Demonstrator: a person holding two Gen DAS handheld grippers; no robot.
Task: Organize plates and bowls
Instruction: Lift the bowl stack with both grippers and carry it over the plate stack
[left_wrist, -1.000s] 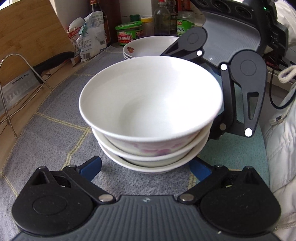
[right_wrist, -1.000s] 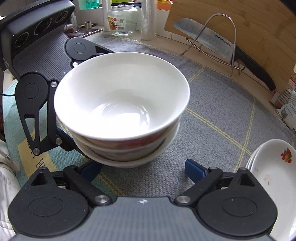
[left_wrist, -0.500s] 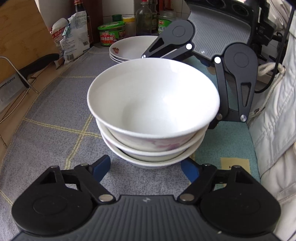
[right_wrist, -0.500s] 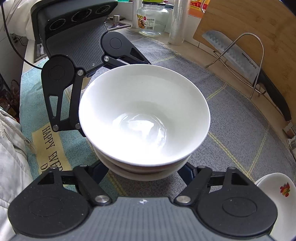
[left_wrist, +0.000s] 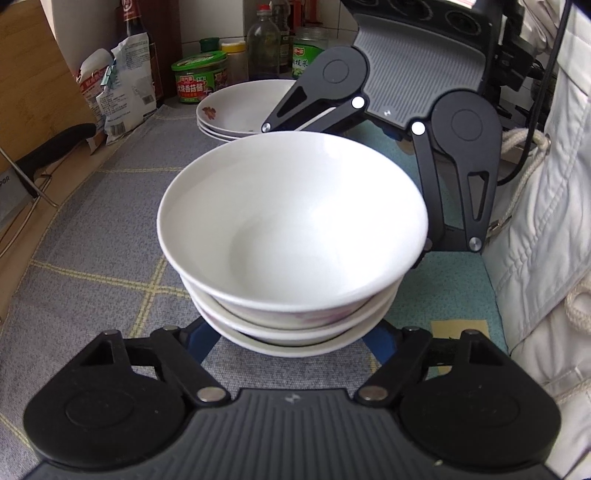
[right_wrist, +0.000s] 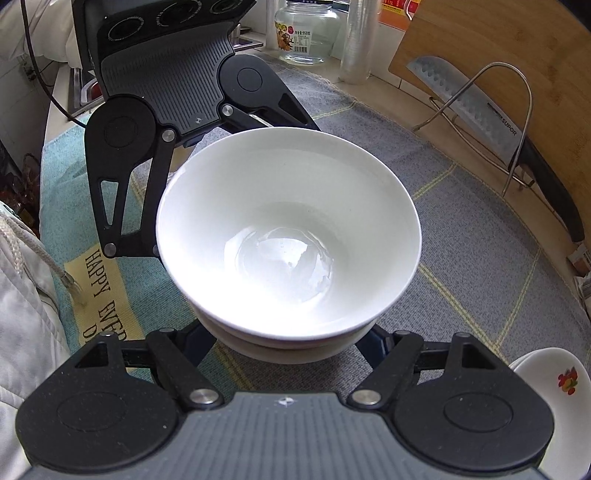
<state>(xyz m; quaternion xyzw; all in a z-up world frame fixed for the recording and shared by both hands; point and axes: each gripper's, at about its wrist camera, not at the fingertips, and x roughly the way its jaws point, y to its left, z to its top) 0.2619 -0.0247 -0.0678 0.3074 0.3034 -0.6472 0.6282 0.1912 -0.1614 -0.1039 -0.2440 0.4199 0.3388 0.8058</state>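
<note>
Three white bowls sit nested in one stack (left_wrist: 295, 221) on the grey cloth, the upper one with a faint pink pattern outside. My left gripper (left_wrist: 291, 341) is on the near side of the stack, its blue pads (left_wrist: 201, 341) pressed against the lowest bowl. From the opposite side my right gripper (right_wrist: 286, 347) holds the same stack (right_wrist: 288, 229) low down, blue pads on either side of it. Each view shows the other gripper's black linkage behind the bowls. The stack's foot is hidden. A pile of flower-print plates (left_wrist: 240, 107) stands farther back and shows again as a plate pile (right_wrist: 546, 387) at the right wrist view's lower right.
A cleaver (right_wrist: 476, 110) rests on a wire rack against a wooden board (right_wrist: 517, 55). Jars, bottles and packets (left_wrist: 199, 77) line the back wall. A glass jar (right_wrist: 306, 29) stands at the counter's far end. A person's white jacket (left_wrist: 546, 258) borders the teal mat (right_wrist: 92, 280).
Both grippers' jaws have narrowed from wide open until their blue pads meet the lowest bowl. Both views have tilted slightly; the bowl stack stays in place.
</note>
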